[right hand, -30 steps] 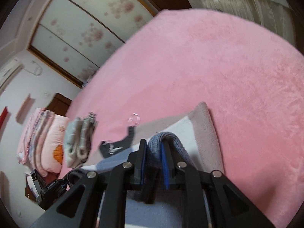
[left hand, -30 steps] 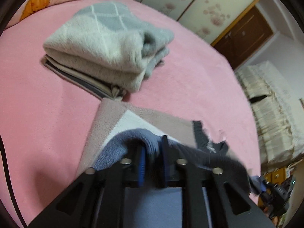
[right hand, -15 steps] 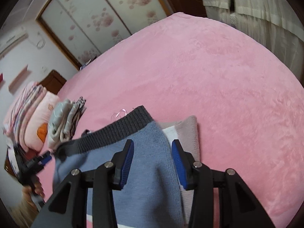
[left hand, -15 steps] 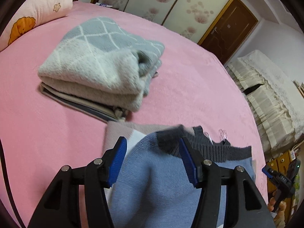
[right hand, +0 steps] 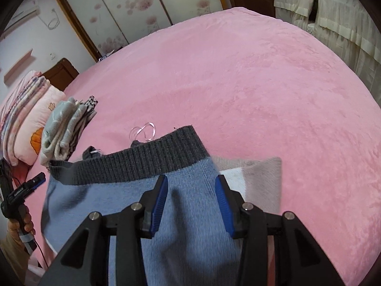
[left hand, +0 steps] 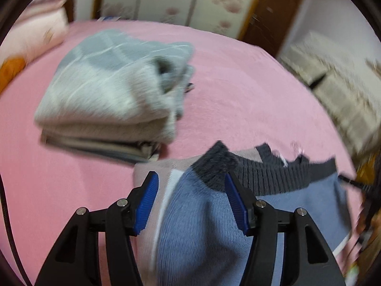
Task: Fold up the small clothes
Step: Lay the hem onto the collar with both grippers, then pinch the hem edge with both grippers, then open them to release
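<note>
Both grippers let go since prev; fingers spread over blue sweater (right hand: 100,200) on bed (right hand: 262,83).

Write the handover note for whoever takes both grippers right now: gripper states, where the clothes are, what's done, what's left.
Left gripper: open, holding nothing, over the blue sweater.
Right gripper: open, empty, over the same sweater.
Sweater lies on the pink bed, its dark ribbed hem folded up over the beige-and-white part.
Folded pile sits beyond it, near the pillow.
Done: one fold laid down and released.
Left: probably further folds, then onto the pile.
</note>
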### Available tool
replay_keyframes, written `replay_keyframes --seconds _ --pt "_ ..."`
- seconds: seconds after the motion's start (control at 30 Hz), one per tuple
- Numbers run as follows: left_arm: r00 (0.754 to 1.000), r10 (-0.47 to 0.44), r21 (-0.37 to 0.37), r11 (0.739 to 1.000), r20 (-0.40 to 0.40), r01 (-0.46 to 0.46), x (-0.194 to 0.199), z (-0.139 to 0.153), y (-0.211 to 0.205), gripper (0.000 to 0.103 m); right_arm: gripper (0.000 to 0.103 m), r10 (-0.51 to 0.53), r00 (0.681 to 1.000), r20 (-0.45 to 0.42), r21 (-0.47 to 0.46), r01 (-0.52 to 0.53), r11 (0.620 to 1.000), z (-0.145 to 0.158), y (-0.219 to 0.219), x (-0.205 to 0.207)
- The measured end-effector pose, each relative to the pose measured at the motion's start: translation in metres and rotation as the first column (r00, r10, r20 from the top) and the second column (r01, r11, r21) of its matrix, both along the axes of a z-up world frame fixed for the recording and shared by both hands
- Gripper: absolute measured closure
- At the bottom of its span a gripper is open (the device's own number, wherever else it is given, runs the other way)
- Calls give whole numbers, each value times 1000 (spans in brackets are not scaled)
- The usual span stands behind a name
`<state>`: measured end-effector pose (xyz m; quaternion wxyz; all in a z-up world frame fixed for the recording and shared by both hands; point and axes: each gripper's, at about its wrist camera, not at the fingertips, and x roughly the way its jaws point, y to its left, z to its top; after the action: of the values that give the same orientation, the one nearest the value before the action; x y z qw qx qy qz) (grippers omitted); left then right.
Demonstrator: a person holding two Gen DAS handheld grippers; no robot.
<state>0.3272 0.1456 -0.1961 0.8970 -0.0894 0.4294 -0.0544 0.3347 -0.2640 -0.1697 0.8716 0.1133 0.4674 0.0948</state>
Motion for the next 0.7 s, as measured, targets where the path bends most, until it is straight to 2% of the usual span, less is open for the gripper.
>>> replay_keyframes --seconds 0.1,0.27,0.4,0.47,0.6,0.67,0.7 --pt "996 -89 120 989 6 88 9 -1 -21 46 61 21 1000 2 -21 -21 1000 -1 3 4" --pt "985 -173 238 956 -11 171 26 -7 -42 46 61 44 999 11 -29 -44 999 -1 4 15" --pt "980 -195 240 950 -46 200 38 -14 -49 47 61 48 999 3 -45 -48 998 -5 6 26" --pt "978 -202 229 951 -53 209 39 -17 -51 52 61 35 999 -2 -53 -35 998 -7 5 31" --pt "976 -211 218 951 -61 219 40 -19 -51 54 61 27 999 -40 -24 -28 999 -15 -1 41" --pt "976 -210 213 952 -65 219 41 -19 -50 58 61 33 998 -60 -15 -34 999 -20 -1 44" --pt "976 -208 211 953 -69 218 42 -19 -49 67 61 41 997 -61 -10 -42 999 -21 -1 45"
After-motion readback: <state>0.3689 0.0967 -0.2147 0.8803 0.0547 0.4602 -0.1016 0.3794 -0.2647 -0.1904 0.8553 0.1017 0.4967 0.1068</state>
